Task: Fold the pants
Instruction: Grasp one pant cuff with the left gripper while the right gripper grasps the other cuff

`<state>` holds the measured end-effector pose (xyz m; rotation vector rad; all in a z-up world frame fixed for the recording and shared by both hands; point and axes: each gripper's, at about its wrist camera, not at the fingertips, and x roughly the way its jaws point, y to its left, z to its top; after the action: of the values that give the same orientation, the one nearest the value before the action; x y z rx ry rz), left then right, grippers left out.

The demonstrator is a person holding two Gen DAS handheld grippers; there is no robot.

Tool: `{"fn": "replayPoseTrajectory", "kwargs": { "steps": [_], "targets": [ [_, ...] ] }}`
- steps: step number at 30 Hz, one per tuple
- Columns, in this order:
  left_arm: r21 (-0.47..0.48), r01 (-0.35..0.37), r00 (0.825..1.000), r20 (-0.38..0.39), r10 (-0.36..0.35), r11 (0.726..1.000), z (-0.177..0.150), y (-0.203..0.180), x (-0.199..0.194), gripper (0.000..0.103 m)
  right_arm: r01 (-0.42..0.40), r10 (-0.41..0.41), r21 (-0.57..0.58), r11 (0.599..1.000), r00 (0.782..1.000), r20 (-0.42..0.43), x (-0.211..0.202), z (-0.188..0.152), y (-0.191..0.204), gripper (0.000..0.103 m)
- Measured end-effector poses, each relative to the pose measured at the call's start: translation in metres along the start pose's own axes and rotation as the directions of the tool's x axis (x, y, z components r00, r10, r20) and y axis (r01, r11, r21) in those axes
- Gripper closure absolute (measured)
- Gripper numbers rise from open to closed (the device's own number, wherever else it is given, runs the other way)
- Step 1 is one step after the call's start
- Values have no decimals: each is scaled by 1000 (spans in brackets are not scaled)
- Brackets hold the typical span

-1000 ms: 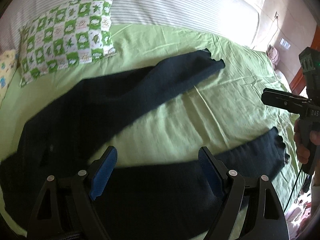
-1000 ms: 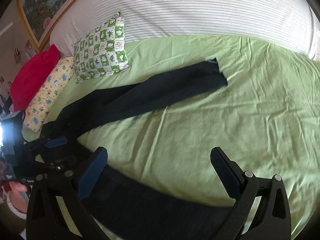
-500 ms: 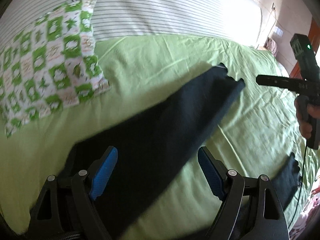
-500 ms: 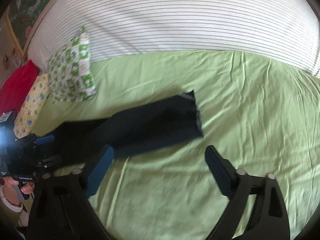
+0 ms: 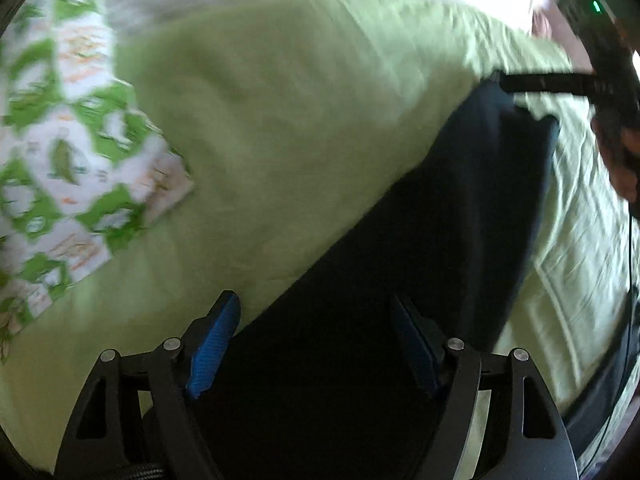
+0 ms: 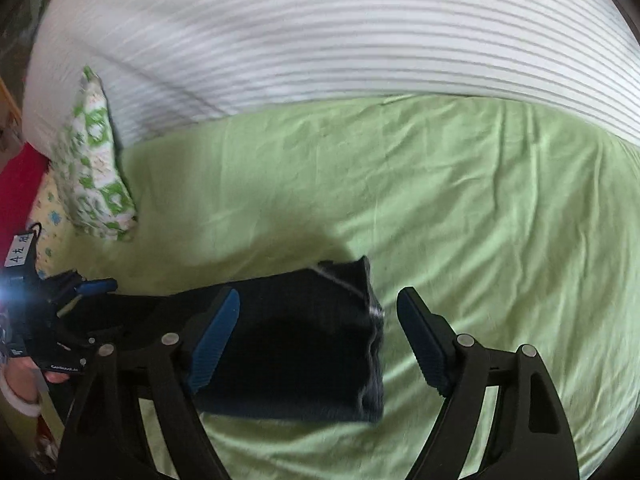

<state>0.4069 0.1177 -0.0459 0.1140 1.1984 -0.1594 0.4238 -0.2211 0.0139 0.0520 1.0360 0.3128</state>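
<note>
Dark navy pants [image 5: 440, 240] lie on a green bed sheet [image 5: 300, 140]. In the left wrist view one leg runs diagonally from the bottom centre to the upper right. My left gripper [image 5: 316, 320] hovers over that leg, its jaws closing, with the cloth below and between the blue pads but not pinched. In the right wrist view the leg's hem end [image 6: 320, 344] lies under my right gripper [image 6: 320, 304], which is open, its pads clear of the fabric. The right gripper's finger [image 5: 552, 82] reaches over the hem at the upper right. My left gripper [image 6: 80, 296] shows at the far left.
A green-and-white checked pillow [image 6: 96, 176] lies left of the leg, with a yellow pillow [image 6: 48, 216] and a red one [image 6: 16, 184] behind it. White striped bedding [image 6: 320, 60] bounds the far side. Bare green sheet [image 6: 480, 220] spreads to the right.
Both grippers swept across the bed to the far leg and came lower over it. The near leg has left the views. Both pairs of jaws stand a little narrower.
</note>
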Motion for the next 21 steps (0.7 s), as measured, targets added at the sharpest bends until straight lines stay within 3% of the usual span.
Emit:
{"fn": "replayPoseTrajectory", "kwargs": {
  "steps": [2, 4, 5, 6, 7, 8, 9, 15, 21],
  "targets": [
    [7, 9, 1000, 2, -9, 1000, 3, 0, 4, 29, 0, 0, 3, 1000, 1000, -28, 13, 3, -2, 22],
    [0, 36, 999, 2, -36, 999, 5, 1, 2, 53, 12, -12, 0, 1000, 999, -29, 19, 4, -3, 36],
    [-1, 59, 998, 2, -59, 998, 4, 0, -2, 62, 18, -18, -6, 1000, 1000, -25, 19, 4, -2, 53],
    [-3, 75, 997, -4, -75, 997, 3, -1, -6, 83, 18, -18, -6, 1000, 1000, -21, 18, 3, -2, 70],
    [-5, 83, 997, -5, -83, 997, 2, -1, -9, 91, 20, -20, -4, 1000, 1000, -14, 14, 2, -1, 77],
    [-2, 85, 996, 3, -85, 996, -1, -2, -14, 93, 17, -17, -4, 1000, 1000, 1, 8, 0, 0, 90],
    [1, 93, 996, 14, -93, 996, -4, -4, -19, 95, 4, -4, -6, 1000, 1000, 19, -1, -3, 1, 91],
    [-24, 158, 983, 102, -155, 987, -29, -17, -67, 96, -42, 45, -34, 999, 994, 102, -59, -28, 15, 94],
    [-28, 227, 963, 155, -220, 974, -75, -39, -116, 96, -109, 108, -7, 994, 980, 166, -124, -65, 9, 94]
  ]
}}
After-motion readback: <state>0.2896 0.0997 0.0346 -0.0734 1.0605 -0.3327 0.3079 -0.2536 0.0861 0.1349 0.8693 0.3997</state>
